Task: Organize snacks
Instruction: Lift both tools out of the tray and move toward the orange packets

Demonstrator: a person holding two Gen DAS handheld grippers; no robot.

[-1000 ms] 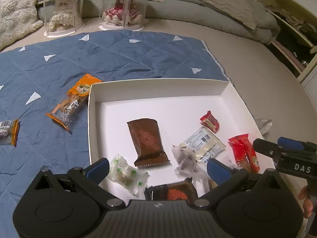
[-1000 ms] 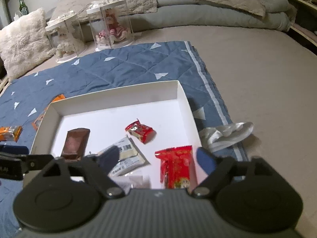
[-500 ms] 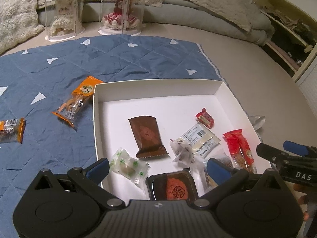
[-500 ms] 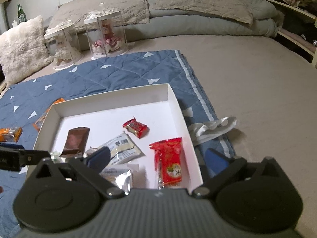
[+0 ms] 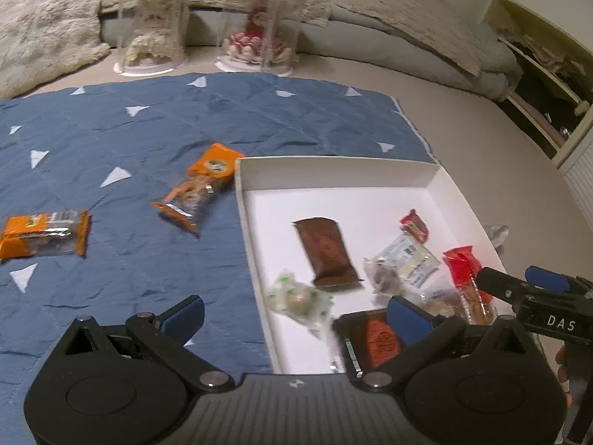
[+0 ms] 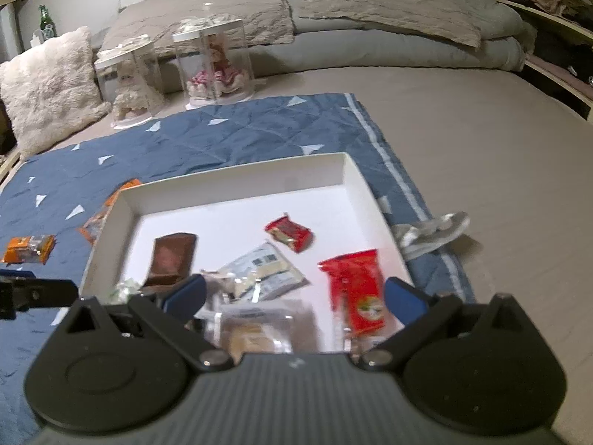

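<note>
A white box tray [image 5: 333, 176] lies on a blue quilt [image 5: 148, 129]. It holds a brown packet [image 5: 322, 252], a small red candy [image 5: 415, 224], a white barcode packet [image 5: 411, 263], a long red packet [image 6: 355, 289], a green-white packet [image 5: 300, 300] and a dark packet with an orange centre [image 5: 378, 337]. Two orange packets [image 5: 202, 185] [image 5: 44, 233] lie on the quilt left of the tray. My left gripper [image 5: 294, 317] hangs open over the tray's near left corner, holding nothing. My right gripper [image 6: 294, 294] stands wide open above the tray's near edge, also holding nothing.
Two clear display cases with dolls [image 5: 255, 26] stand beyond the quilt, with pillows and bedding behind. A crumpled silver wrapper [image 6: 430, 231] lies right of the tray. A fluffy cushion [image 6: 48, 81] sits at the far left. Shelving [image 5: 548, 85] runs along the right.
The left view has swung left, so the tray now sits to the right and both orange packets show. The right gripper pulled back from the tray and its jaws widened a little.
</note>
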